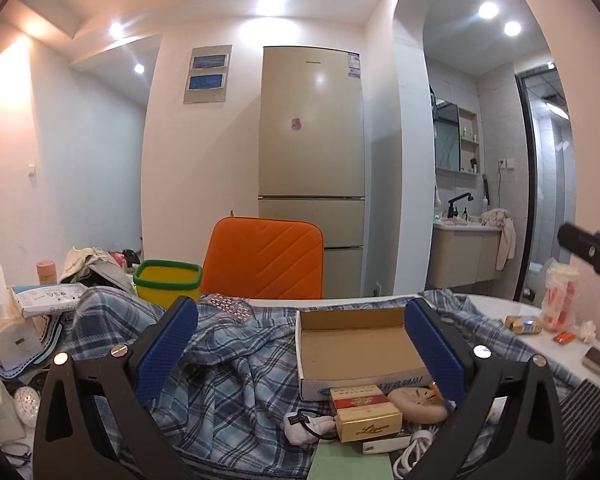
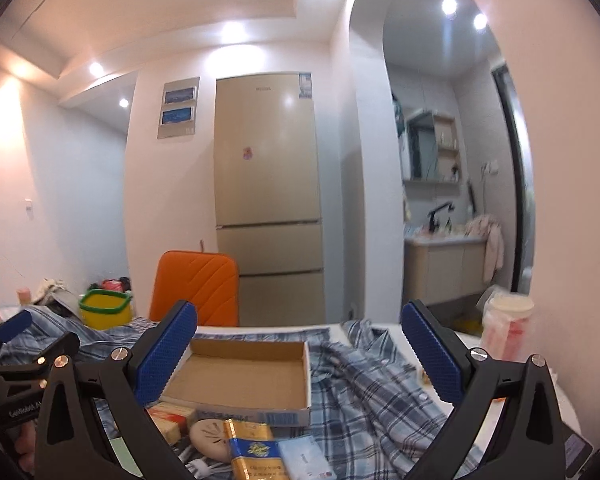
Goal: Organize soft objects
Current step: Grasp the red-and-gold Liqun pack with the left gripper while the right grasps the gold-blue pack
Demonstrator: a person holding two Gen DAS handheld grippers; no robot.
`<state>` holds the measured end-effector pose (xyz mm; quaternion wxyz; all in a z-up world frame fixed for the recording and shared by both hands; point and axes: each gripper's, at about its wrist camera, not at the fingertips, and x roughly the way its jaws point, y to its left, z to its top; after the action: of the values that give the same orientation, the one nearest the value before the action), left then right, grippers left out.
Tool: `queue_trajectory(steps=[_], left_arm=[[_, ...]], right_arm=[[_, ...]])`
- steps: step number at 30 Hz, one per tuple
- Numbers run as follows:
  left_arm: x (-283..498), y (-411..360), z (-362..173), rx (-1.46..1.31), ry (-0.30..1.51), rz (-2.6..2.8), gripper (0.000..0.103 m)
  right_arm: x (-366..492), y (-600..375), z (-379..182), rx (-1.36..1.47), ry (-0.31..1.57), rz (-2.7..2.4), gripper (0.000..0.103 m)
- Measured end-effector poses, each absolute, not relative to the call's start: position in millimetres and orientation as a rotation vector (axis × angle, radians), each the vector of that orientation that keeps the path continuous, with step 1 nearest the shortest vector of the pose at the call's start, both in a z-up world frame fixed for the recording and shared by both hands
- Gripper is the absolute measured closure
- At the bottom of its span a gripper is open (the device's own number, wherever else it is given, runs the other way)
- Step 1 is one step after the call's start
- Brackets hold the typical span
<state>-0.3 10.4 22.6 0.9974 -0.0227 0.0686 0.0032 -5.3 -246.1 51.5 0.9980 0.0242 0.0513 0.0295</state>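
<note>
Looks barely started; plaid shirt point(image 1: 228, 368) lies crumpled and unfolded across table point(image 1: 496, 304), far edge just beyond it; cardboard tray point(image 1: 360, 344) sits empty on the cloth; cartons point(image 1: 364, 412) and cable crowd the near side, tissue box and yellow bin point(image 1: 168, 280) at left; open room only at right; left gripper point(image 1: 300, 348) and right gripper point(image 2: 300, 356) both spread wide, holding nothing.
</note>
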Motion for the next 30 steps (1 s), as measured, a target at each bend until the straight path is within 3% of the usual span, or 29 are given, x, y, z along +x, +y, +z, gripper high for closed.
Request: queue_trajectory(steps=[13,26,30], left_arm=[[9,-3,26,0.010,0.298,-0.033,0.000],[62,-25,5,-0.035,0.406,-0.077,0.001],[82,-27,-19,-0.036,0.503,-0.080,0.011]], right_arm=[[-4,-245,47,0.043,0.013,0.045,0.000],[36,-237,6,-0.024,0.203,0.070,0.000],[49,-238,-8,-0.018,0.277,0.099,0.000]])
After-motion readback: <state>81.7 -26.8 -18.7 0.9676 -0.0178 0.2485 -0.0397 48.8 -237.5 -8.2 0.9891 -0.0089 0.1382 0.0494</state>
